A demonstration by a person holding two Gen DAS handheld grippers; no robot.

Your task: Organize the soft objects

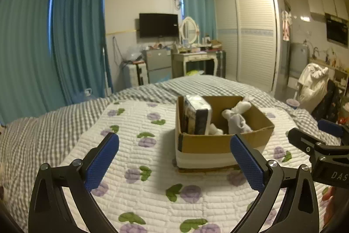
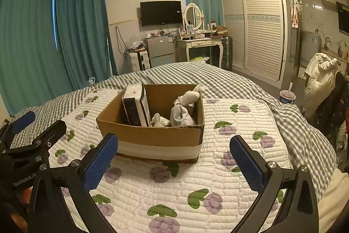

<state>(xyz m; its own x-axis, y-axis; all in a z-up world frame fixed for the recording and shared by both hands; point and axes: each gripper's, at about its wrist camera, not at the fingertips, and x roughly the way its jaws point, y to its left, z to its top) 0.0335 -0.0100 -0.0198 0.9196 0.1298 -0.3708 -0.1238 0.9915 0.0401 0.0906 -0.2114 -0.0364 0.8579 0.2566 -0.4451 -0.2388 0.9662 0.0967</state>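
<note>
In the left wrist view, the left hand-held gripper [image 1: 174, 158] is spread wide, its two blue pads [image 1: 102, 162] far apart and holding nothing, above a white quilt [image 1: 135, 123] with purple flowers that lies on a bed [image 1: 39, 130] with a grey checked cover. A cardboard box [image 1: 218, 142] stands on the quilt, seen between the fingers and a little to the right, not touched by them. Inside the box, a wrapped pack [image 1: 197, 114] stands upright against the left wall, and white soft toys [image 1: 236, 119] lie in the right part, one reaching up to the far right corner. At the right edge the right hand-held gripper [image 1: 314, 134] comes into view, near the box but apart from it; from here I cannot tell how wide it stands. Behind the bed there are teal curtains [image 1: 76, 36], a TV [image 1: 158, 25] on the wall and a desk [image 1: 194, 58] with an oval mirror. In the right wrist view, the right hand-held gripper [image 2: 173, 159] is also spread wide and empty, over the quilt [image 2: 240, 119]. The box [image 2: 152, 137] stands just beyond its left finger, apart from it. The pack [image 2: 136, 107] stands upright in the left half and the toys [image 2: 183, 110] lie in the right half, leaning on the right wall. The left hand-held gripper [image 2: 36, 128] shows at the left edge, beside the box and not touching it. A cup [image 2: 287, 96] with a straw stands past the right side of the bed [image 2: 229, 82].
</note>
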